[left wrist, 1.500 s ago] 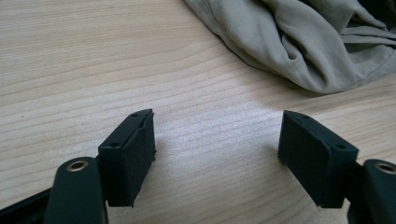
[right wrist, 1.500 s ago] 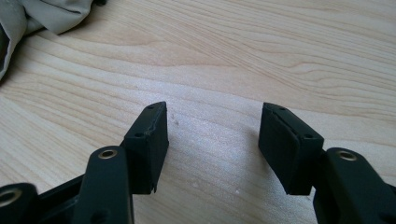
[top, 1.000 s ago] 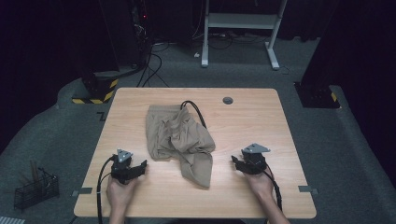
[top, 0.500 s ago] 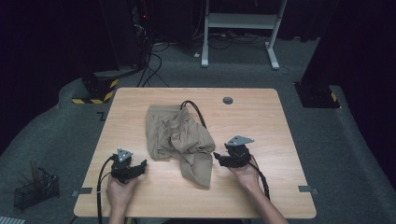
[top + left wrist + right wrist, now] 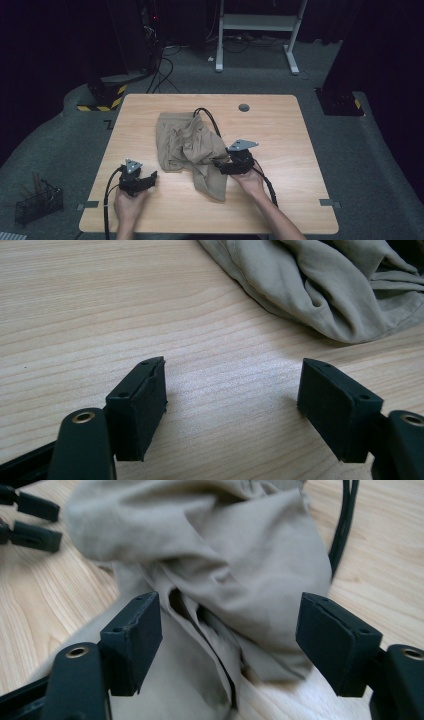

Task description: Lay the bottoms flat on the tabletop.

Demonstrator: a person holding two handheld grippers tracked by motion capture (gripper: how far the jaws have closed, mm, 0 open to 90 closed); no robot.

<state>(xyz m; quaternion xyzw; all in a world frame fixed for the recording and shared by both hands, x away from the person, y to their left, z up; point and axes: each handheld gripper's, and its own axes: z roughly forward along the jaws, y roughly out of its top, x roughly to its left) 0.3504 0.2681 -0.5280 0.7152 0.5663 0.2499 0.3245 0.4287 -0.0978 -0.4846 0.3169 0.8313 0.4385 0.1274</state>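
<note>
A crumpled khaki garment (image 5: pixel 187 147) lies in the middle of the wooden table (image 5: pixel 300 150). My right gripper (image 5: pixel 216 165) points left at the garment's right edge. Its jaws have just been opening and stand wide. In the right gripper view, folds of the garment (image 5: pixel 240 570) lie between and ahead of the right gripper (image 5: pixel 230 640), and the pads do not press on the cloth. My left gripper (image 5: pixel 151 176) rests near the front left, open over bare wood. In the left gripper view the garment (image 5: pixel 325 285) lies ahead to the right of the left gripper (image 5: pixel 232 400), a short gap away.
A black cable (image 5: pixel 207 117) loops over the garment's far right side. A round grommet (image 5: pixel 243 107) sits near the table's far edge. On the floor stand a wire basket (image 5: pixel 37 202) at left and a white desk frame (image 5: pixel 255 30) behind.
The right hand has moved left from the table's right part to the garment's right edge, and its jaws have widened. The left hand and the garment have stayed put.
</note>
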